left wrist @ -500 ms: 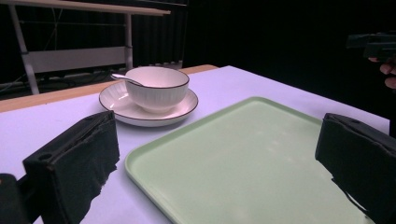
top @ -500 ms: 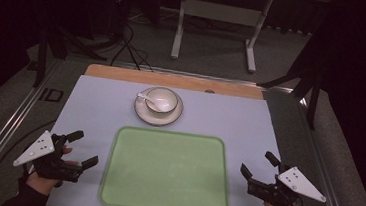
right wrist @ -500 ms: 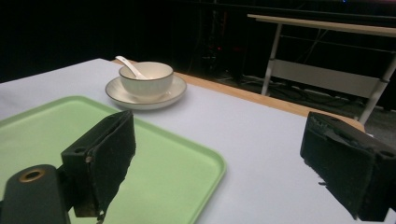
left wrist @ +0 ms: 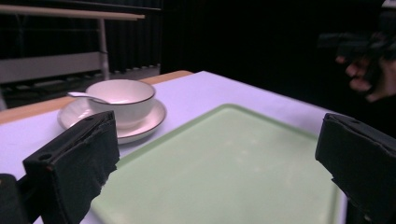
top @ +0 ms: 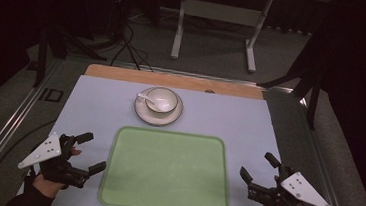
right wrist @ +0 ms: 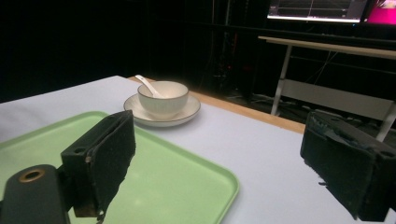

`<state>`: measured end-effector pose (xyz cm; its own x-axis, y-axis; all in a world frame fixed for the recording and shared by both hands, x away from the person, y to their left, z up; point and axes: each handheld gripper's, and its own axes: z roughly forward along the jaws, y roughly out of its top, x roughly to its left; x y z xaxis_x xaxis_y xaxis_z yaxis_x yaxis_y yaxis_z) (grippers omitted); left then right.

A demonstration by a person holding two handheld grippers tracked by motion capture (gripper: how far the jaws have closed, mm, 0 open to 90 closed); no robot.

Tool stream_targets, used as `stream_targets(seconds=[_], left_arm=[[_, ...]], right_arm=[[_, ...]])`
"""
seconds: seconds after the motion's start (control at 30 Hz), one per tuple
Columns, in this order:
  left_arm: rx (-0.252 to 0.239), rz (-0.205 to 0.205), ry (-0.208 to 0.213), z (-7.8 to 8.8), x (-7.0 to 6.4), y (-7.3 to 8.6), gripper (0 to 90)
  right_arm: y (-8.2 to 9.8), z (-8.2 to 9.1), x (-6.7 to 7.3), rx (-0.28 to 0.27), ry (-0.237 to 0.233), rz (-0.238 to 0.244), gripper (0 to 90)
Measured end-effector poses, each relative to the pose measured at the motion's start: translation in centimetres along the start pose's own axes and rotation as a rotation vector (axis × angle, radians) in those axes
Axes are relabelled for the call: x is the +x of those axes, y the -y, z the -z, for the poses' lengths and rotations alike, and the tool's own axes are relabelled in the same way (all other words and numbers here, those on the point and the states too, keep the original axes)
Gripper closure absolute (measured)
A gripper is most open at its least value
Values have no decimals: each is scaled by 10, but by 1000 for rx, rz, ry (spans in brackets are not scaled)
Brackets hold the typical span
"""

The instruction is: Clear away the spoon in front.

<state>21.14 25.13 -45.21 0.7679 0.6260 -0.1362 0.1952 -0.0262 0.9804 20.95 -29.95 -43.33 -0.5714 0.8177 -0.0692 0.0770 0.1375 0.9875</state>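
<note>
A white bowl (top: 161,99) with a dark rim stands on a white saucer (top: 143,112) at the far middle of the table, and a white spoon (top: 146,99) rests in it. In front of it lies an empty light green tray (top: 166,171). My left gripper (top: 89,151) rests at the tray's left side, open, with nothing between its jaws. At the tray's right side my right gripper (top: 257,166) is open and empty too. The bowl (left wrist: 120,101) and tray (left wrist: 224,163) lie ahead in the left gripper view, as do the bowl (right wrist: 163,98) and tray (right wrist: 159,177) in the right gripper view.
A pale blue mat (top: 95,105) covers the table, with a strip of wood (top: 123,73) along its far edge. Beyond it stand a white frame stand (top: 216,15) and cables on a dark floor. Metal rails run along both sides of the table.
</note>
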Motion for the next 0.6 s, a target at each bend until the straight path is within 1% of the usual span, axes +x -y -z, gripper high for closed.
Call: stream_targets(seconds=[0.03, 0.07, 0.13, 0.17, 0.23, 0.3, 0.33, 0.37, 0.43, 0.47, 0.5, 0.53, 0.57, 0.6], left_arm=[[4, 1, 3, -1, 0, -3, 0], [4, 1, 3, -1, 0, -3, 0], [5, 21, 19, -4, 1, -19, 0], [5, 16, 26, -5, 2, -24, 0], [1, 5, 21, -9, 5, -33, 0], [-3, 22, 26, -15, 10, -42, 0], [-8, 23, 25, -19, 12, -46, 0], [-5, 27, 32, -22, 15, -50, 0], [-6, 21, 23, -29, 19, -58, 0], [-5, 23, 26, -32, 21, -62, 0], [-3, 22, 15, -35, 23, -66, 0], [-8, 26, 14, -38, 25, -69, 0], [-8, 26, 14, -38, 25, -69, 0], [-14, 41, 3, -46, 31, -76, 0]], right_arm=[[0, -1, 0, -3, -8, 5, 102], [0, -1, 0, -3, -8, 5, 102], [-1, -2, 1, -6, -13, 10, 101], [-1, -2, 1, -9, -12, 9, 101], [-1, -3, 1, -7, -10, 5, 102], [-1, -3, 1, -7, -6, 3, 102], [-1, -3, 1, -5, -8, 3, 102], [-1, -3, 1, -6, -6, 5, 102], [-1, -3, 1, -6, -7, 3, 102], [-1, -3, 1, -9, -7, 1, 102], [-1, -3, 1, -9, -6, -1, 102], [-1, -3, 1, -9, -6, -4, 102], [-1, -3, 0, -8, -8, -6, 102], [-1, -3, 0, -7, -8, -8, 102]])
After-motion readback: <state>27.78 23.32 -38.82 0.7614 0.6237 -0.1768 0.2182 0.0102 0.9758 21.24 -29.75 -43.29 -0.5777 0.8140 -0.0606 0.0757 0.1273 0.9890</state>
